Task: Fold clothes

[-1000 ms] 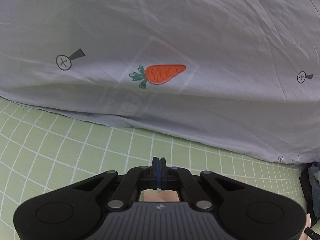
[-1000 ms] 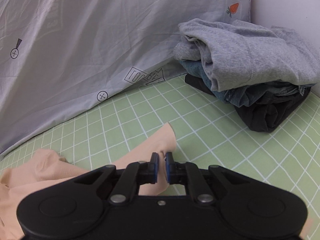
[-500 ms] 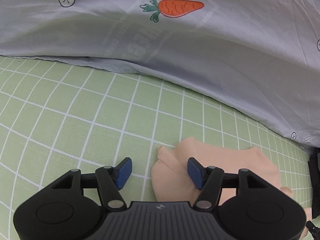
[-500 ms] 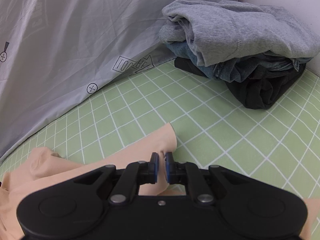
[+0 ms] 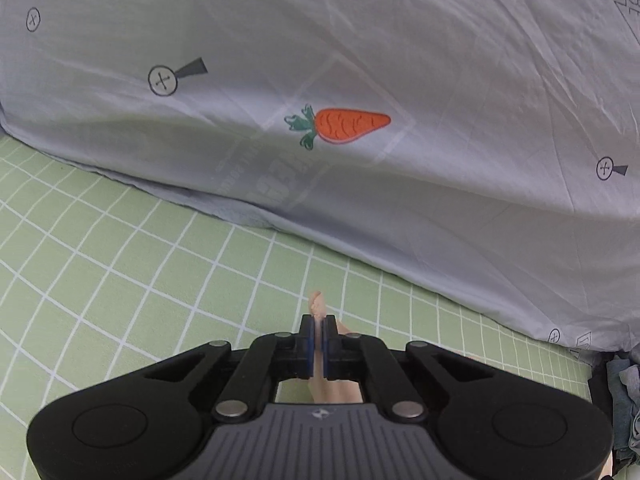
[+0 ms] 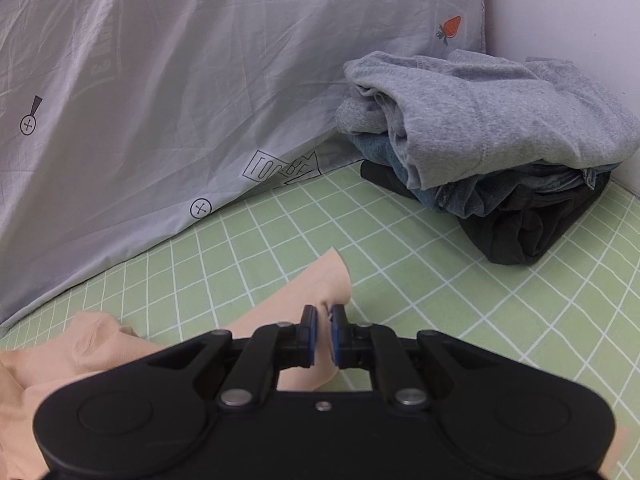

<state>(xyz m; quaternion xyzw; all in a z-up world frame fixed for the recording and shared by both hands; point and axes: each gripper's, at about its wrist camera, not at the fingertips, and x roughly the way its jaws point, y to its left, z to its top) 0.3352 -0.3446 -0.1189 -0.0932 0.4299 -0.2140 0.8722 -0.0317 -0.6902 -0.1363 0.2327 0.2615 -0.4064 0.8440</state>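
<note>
The left claw [image 5: 319, 330] is clamped on a fold of the peach garment [image 5: 317, 308], which pokes out just ahead of its tips. The right claw [image 6: 324, 320] pinches the garment's [image 6: 320, 284] other edge; folded clothes [image 6: 480, 136] lie ahead to its right.

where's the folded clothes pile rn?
In the right wrist view, upper right: the clothes pile sits on the green grid sheet by the white wall, next to the grey carrot-print quilt.
</note>
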